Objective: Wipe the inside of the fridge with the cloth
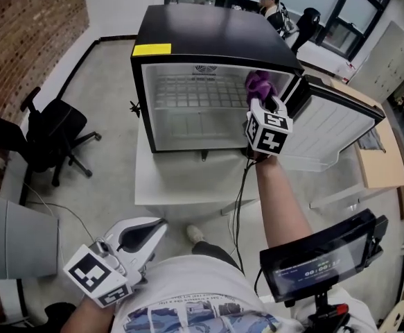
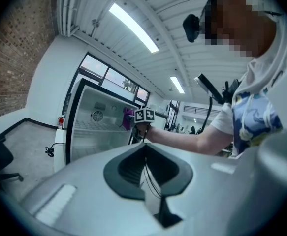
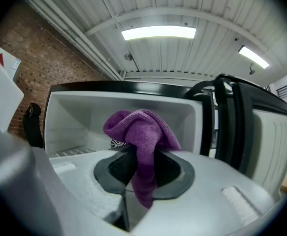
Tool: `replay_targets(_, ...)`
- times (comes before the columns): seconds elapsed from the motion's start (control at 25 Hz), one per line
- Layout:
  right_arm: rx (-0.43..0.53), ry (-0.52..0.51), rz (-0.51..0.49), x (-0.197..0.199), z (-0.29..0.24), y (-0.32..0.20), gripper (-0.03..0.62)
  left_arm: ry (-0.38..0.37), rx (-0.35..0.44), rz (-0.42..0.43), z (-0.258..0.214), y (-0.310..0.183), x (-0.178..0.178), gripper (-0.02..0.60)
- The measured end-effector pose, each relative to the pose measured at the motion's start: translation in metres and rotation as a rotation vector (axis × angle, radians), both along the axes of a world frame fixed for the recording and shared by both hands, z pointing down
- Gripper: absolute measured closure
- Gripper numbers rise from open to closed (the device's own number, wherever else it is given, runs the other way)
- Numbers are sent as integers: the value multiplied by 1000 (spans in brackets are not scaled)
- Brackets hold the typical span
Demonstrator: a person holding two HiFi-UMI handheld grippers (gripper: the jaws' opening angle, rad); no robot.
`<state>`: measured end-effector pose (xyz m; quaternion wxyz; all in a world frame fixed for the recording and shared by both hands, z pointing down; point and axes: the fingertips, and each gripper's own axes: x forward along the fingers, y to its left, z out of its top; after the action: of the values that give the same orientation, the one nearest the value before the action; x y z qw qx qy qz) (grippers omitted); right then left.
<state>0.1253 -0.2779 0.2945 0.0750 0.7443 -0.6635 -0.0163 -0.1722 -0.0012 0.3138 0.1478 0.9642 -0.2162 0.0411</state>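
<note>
A small black fridge (image 1: 208, 33) stands open on a low white table, its white inside (image 1: 195, 106) lit and its door (image 1: 330, 127) swung out to the right. My right gripper (image 1: 262, 99) is shut on a purple cloth (image 1: 259, 83) at the upper right of the fridge mouth. In the right gripper view the purple cloth (image 3: 142, 136) bunches out between the jaws, with the fridge cavity (image 3: 84, 127) just beyond. My left gripper (image 1: 161, 223) hangs low by my waist, jaws shut and holding nothing. The left gripper view shows the fridge (image 2: 91, 127) far off.
A black office chair (image 1: 53, 134) stands left of the table, near a brick wall (image 1: 21, 26). A wire shelf (image 1: 198, 97) crosses the fridge interior. A tablet on a stand (image 1: 323, 255) sits at my lower right. A wooden desk (image 1: 382, 158) is to the right. A person (image 1: 274, 9) stands behind the fridge.
</note>
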Motion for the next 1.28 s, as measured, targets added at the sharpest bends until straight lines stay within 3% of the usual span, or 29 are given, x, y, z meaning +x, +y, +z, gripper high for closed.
replay_targets(0.36,-95,55,-46,6,17,-81,514,-11,12,-101,-8,-39,0,575)
replay_targets(0.72,-214,40,-145,-5,45,-124,514,-17,-6,-122,-6,-69,22,575)
replay_targets(1.28,-289,23,-388,-93,59,-141,514,-21,-20,-193,2,-83,25,575)
